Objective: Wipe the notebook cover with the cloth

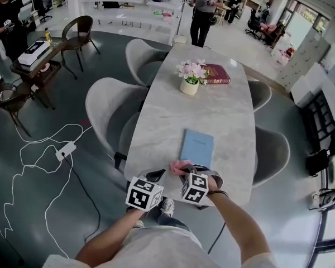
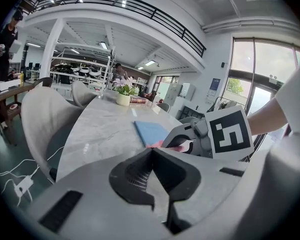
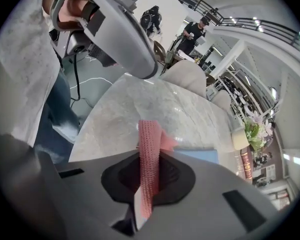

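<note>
Pinching the cloth [image 3: 149,156], the right hand-held gripper [image 1: 183,170] is hiding the near edge of the notebook [image 1: 197,147], perhaps touching it; the left hand-held gripper [image 2: 151,158] is hovering closed.

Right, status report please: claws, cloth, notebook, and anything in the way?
Left claw shut, empty. Right claw shut on pink cloth, at blue notebook's near edge. Flower pot and red book far down the table, clear of it.

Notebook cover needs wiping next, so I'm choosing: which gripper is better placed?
Right: the right tongs clamp the pink cloth by the blue notebook's near edge; the left tongs are shut, empty.
</note>
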Action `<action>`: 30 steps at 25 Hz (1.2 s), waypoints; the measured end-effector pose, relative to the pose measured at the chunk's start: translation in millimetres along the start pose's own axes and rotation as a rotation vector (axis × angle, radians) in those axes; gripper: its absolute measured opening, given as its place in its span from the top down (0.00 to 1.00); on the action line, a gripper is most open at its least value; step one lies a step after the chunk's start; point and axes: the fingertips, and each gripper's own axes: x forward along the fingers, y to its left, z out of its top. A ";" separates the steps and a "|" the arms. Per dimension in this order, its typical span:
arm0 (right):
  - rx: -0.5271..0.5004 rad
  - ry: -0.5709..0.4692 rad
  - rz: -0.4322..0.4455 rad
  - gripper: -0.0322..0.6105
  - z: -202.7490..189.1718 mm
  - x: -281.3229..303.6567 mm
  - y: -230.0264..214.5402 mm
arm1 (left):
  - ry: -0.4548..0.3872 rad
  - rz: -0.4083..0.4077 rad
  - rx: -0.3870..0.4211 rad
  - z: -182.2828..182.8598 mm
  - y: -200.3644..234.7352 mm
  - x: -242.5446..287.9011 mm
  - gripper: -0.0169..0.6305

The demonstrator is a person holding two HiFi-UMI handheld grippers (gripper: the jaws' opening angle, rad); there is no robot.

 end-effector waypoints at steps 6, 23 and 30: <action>0.274 -0.112 -0.078 0.93 1.4 -31.3 -20.3 | -0.003 -0.016 0.020 9.4 -1.7 1.0 0.96; 0.780 -0.406 -0.416 0.93 -3.2 -163.4 -52.0 | -0.083 -0.090 0.216 56.9 -41.7 -24.5 0.96; 1.001 -0.535 -0.550 0.93 -6.6 -215.0 -47.5 | -0.129 -0.127 0.251 70.3 -63.0 -47.5 0.96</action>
